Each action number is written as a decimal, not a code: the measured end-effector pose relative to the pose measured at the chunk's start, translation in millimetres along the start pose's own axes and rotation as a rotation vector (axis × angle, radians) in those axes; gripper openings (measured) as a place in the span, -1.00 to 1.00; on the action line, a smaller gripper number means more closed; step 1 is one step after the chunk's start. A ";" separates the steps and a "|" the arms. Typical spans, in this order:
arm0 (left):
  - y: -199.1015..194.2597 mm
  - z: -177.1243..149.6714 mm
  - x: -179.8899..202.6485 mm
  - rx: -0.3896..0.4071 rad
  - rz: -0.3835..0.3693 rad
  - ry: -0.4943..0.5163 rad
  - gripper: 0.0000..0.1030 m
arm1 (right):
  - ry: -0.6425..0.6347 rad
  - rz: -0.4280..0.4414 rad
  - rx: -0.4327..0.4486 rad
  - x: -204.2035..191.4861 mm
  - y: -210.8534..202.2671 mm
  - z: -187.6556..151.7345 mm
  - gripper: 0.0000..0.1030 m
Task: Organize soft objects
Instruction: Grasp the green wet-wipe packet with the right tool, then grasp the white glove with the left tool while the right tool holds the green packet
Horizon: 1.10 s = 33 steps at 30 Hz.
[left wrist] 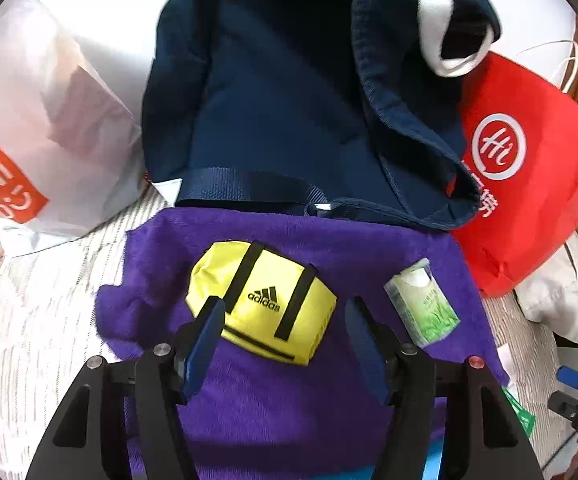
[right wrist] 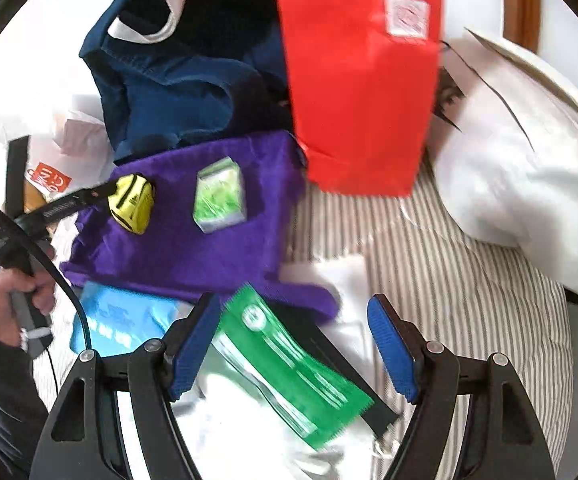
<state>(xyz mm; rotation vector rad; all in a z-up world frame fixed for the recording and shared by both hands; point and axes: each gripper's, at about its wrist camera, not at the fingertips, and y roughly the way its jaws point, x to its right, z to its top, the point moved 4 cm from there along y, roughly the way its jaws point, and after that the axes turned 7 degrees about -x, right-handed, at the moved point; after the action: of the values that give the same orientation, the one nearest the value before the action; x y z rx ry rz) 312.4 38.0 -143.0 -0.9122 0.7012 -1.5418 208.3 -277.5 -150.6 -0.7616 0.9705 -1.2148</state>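
A yellow pouch (left wrist: 261,304) with black straps lies on a purple towel (left wrist: 289,400). My left gripper (left wrist: 285,320) hovers just in front of the pouch, open; its left pad overlaps the pouch's edge and the right pad stands apart from it. A green tissue pack (left wrist: 421,304) rests on the towel to the right. In the right wrist view my right gripper (right wrist: 295,340) is open above a flat green packet (right wrist: 289,364), pads clear of it. The same pouch (right wrist: 131,204), tissue pack (right wrist: 219,196) and towel (right wrist: 193,248) show farther off.
A dark blue bag (left wrist: 273,100) gapes open behind the towel. A red fabric bag (left wrist: 529,184) stands to its right, a white paper bag (left wrist: 49,128) to its left. A light blue pack (right wrist: 121,320), a white pillow (right wrist: 509,160) and the striped sheet (right wrist: 449,300) surround the towel.
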 end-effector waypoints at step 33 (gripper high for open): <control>-100.0 -172.8 -48.8 -0.040 0.029 -0.115 0.26 | -0.147 0.152 -0.035 -16.1 16.4 -51.7 -0.83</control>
<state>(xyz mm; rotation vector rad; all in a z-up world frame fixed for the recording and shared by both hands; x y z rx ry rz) 115.1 93.7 -157.1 -1.0081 0.6621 -1.4418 166.8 -257.3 -183.3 -0.7788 0.9134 -0.9991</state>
